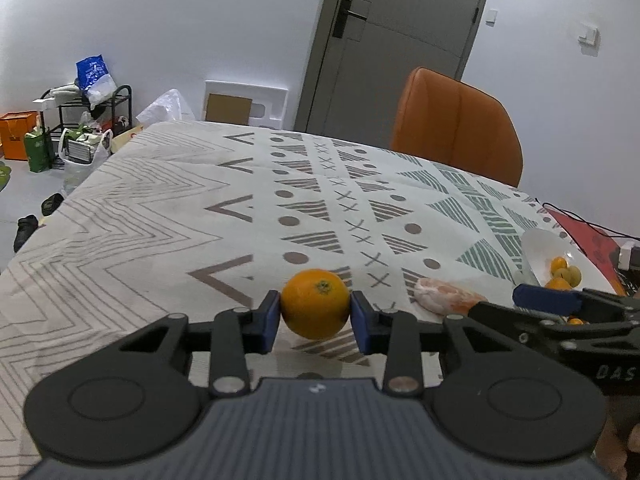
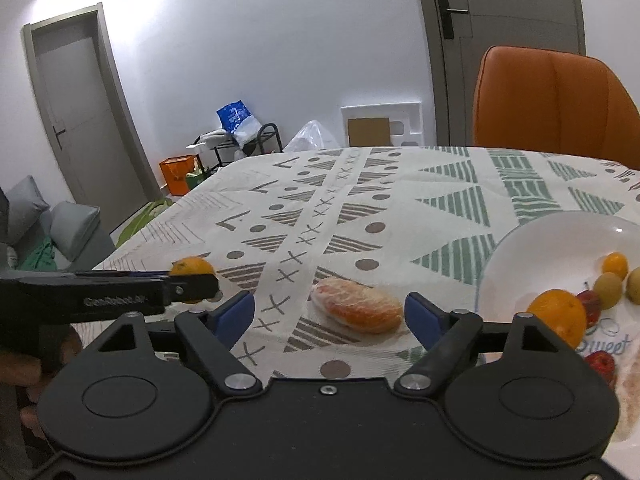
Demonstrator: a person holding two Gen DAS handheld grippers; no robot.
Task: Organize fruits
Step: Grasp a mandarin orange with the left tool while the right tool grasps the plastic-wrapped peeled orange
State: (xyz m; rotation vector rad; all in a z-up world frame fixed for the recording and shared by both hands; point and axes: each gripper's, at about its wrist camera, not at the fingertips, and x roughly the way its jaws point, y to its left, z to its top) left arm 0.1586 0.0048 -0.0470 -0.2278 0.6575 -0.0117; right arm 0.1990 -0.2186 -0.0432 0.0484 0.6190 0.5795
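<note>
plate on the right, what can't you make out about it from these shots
- Left wrist view: the right claw covers the near part of the plate, so the fruit cannot be counted.
- Right wrist view: the plate is cut off by the right edge.
- Printed wording on it is partly hidden by the orange on the plate.

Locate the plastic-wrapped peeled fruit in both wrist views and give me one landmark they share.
Left wrist: the wrapped fruit lies on the tablecloth at right of centre, beyond the right gripper's arm, near the white plate.
Right wrist: it lies at lower centre, ahead of the open right gripper.
Shared landmark: the orange chair behind the table.
</note>
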